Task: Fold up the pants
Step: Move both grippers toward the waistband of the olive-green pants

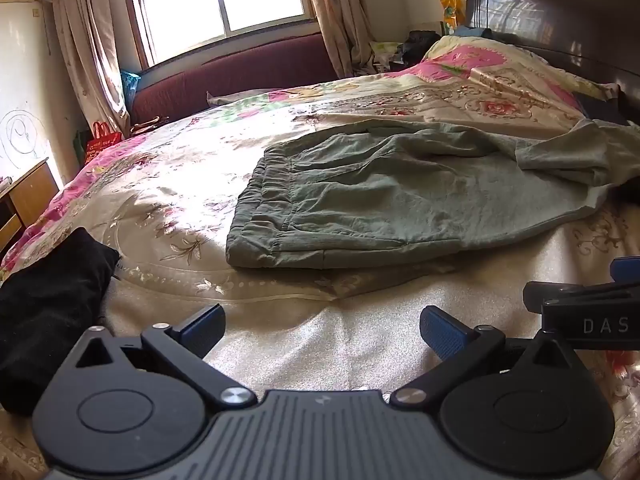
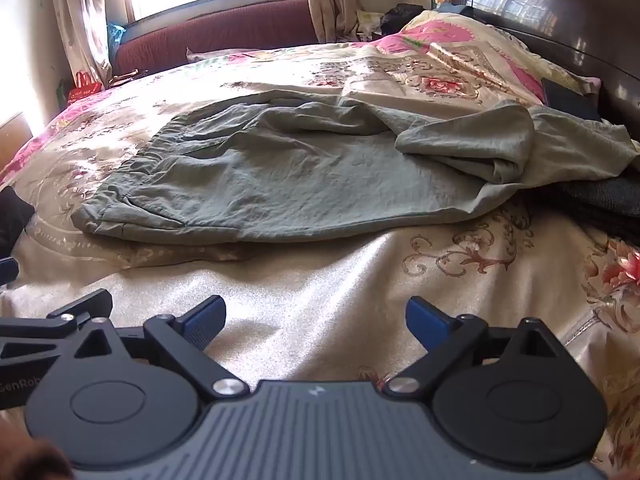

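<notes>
Two wrist views over a bed point(image 1: 360, 340) covered with a floral quilt. The green pants point(image 1: 380, 200) lie across the middle of the bed, elastic waistband point(image 1: 260, 200) toward the window side and legs running toward the headboard point(image 1: 560, 12) end. The waist half lies fairly flat; the leg half is rumpled, with one leg point(image 2: 480, 144) doubled back over the other near the headboard end, where the fabric also rests against a dark garment point(image 2: 600, 200).

The left tool point(image 1: 322, 328) and the right tool point(image 2: 316, 320) both hang over bare quilt near the front edge of the bed, apart from the pants, each with jaws spread wide and nothing between them. A black cloth point(image 1: 48, 320) lies at the front left corner of the bed, near the left tool.

Judged stage: folding not yet begun, the approach pending.

Risks from here:
- A pinch taken low at the pants' near edge may catch the quilt along with the fabric, since both are thin and lie in contact.
- Folding before the doubled leg is spread out would lock in the bunching and give an uneven stack.
- Lifting the leg end may drag the dark garment along with it.
- The sunlit glare on the quilt makes the waistband edge harder to judge from the left view.
</notes>
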Tool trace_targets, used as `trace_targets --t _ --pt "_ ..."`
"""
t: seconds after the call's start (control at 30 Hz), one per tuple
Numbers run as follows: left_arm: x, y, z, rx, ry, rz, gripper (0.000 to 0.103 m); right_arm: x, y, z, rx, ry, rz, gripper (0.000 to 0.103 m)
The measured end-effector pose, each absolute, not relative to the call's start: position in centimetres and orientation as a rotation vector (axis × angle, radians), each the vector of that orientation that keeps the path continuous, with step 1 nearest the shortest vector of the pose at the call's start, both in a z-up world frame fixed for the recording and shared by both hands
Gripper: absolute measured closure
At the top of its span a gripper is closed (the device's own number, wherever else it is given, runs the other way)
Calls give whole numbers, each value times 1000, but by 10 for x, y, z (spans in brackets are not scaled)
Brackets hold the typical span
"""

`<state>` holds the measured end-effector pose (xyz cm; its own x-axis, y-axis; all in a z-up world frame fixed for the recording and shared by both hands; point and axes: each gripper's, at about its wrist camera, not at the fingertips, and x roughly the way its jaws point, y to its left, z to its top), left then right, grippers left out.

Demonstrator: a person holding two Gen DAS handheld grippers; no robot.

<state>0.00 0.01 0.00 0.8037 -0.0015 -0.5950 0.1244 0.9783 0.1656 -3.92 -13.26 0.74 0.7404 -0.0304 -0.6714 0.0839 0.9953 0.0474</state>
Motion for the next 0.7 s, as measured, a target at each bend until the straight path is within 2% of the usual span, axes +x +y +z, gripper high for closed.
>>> trace_targets --t 0.4,0.7 --pt "7 5 -3 196 636 -66 0 -40 -132 7 76 731 -46 7" --pt "52 23 -3 229 584 -53 0 -17 -116 20 -27 652 -19 7"
